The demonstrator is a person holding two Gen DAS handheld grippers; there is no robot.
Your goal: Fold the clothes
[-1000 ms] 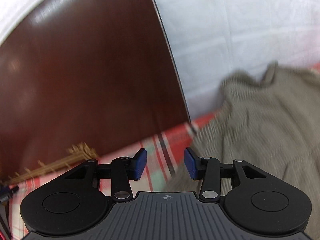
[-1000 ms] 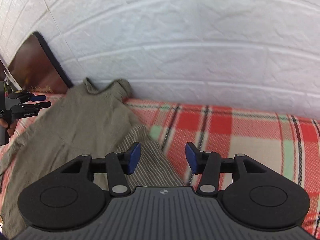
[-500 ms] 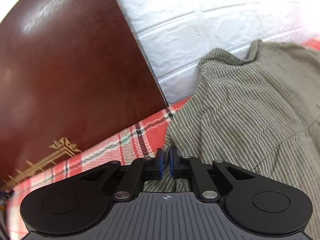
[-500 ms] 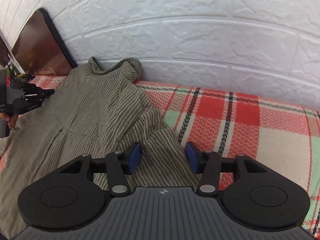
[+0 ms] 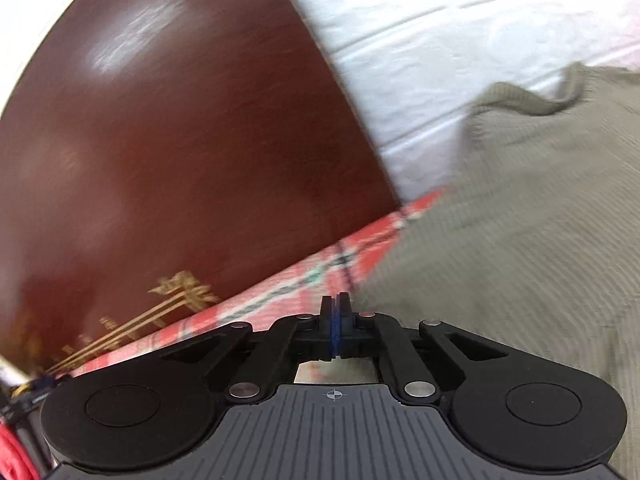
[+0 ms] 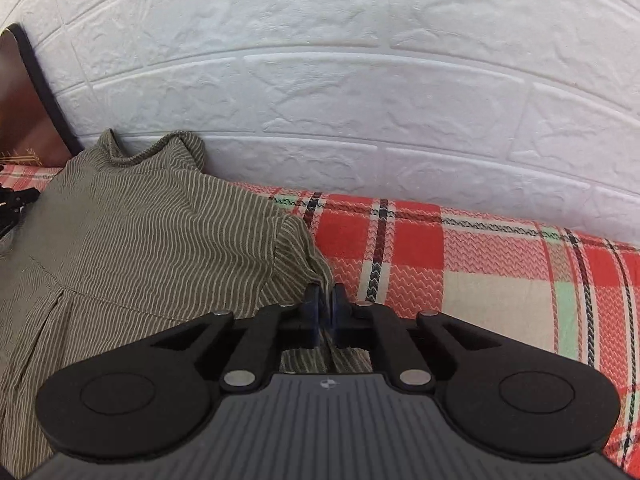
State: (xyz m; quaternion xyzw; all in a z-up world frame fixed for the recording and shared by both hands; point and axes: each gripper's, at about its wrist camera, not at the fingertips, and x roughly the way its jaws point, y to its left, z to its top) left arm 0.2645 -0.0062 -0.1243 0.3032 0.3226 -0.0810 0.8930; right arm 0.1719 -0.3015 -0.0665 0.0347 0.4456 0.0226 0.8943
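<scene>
With the olive striped cotton shirt (image 6: 152, 232) spread beside the white brick wall (image 6: 340, 80), the right hand-held gripper (image 6: 326, 308) pinched its sleeve, jaws easing apart, the left hand-held gripper (image 5: 335, 316) fully closed at the opposite edge, so lifting evenly seemed wise.

The white brick wall (image 6: 360, 92) blocks the far side and the dark headboard (image 5: 180, 140) the left; the plaid bedspread (image 6: 500, 280) right of the striped shirt (image 6: 140, 240) lies open.

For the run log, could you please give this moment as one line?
left gripper: shut, at edge of olive striped cloth garment | right gripper: jaws opening, sleeve between | surface: red plaid blanket
</scene>
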